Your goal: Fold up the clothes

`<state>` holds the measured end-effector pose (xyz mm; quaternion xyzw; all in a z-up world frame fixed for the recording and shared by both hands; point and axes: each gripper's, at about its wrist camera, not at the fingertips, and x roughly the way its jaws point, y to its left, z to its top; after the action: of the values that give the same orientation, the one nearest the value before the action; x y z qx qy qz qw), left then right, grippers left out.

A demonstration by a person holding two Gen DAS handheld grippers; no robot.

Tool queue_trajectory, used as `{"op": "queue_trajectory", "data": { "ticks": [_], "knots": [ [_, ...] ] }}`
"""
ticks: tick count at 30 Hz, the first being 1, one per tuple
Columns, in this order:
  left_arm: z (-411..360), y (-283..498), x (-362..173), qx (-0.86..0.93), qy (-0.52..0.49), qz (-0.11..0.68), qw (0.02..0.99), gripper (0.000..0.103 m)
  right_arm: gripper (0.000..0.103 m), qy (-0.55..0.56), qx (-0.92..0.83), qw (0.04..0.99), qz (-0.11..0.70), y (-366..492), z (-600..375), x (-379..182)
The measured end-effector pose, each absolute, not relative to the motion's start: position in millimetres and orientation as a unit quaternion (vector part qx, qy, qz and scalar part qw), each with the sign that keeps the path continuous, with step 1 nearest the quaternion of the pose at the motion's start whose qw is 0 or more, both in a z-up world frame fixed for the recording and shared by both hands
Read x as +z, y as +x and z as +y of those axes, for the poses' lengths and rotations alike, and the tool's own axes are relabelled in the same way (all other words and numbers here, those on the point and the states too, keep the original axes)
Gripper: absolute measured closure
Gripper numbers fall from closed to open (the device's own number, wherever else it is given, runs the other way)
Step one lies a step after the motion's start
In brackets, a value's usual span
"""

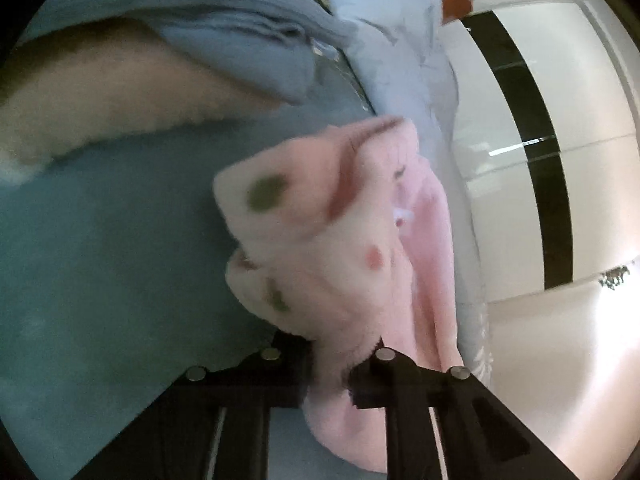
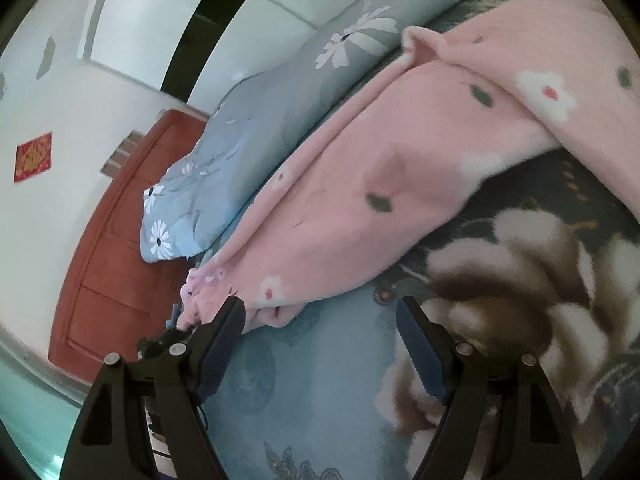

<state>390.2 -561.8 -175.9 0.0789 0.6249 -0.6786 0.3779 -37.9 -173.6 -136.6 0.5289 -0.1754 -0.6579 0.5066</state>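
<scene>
While clamped in left gripper (image 1: pixel 328 376), pink fleece garment (image 1: pixel 340 240) bunches thick and droops around the fingers: soft, limp, light, no stiffness to hold a crease. Right gripper (image 2: pixel 320 344) spread wide, nothing between fingers, hovering over teal bedspread (image 2: pixel 320 400). In right wrist view, garment (image 2: pixel 380 168) stretches from 7 o'clock up to 1 o'clock across the bed, long folds running lengthwise, near end crumpled just beside the left finger (image 2: pixel 224 332). Blue floral pillow (image 2: pixel 240 140) alongside at 11 o'clock. Fuzzy nap likely grips pads well, slip risk low. Best hold probably a hem or corner, pinching all layers; mid-panel grabs likely just drag a bunch. Can't tell which edge the left one has.
</scene>
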Motion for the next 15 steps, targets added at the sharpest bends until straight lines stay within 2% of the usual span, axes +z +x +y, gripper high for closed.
{"op": "queue_trajectory", "data": {
  "ticks": [10, 15],
  "knots": [
    [-451, 446, -107, -0.742, 0.042, 0.556, 0.372, 0.093, 0.024, 0.531, -0.654, 0.499, -0.203, -28, -129, -136],
    [-426, 501, -97, -0.746, 0.045, 0.524, 0.408, 0.093, 0.024, 0.535, -0.651, 0.495, -0.214, -20, -96, -138]
  ]
}}
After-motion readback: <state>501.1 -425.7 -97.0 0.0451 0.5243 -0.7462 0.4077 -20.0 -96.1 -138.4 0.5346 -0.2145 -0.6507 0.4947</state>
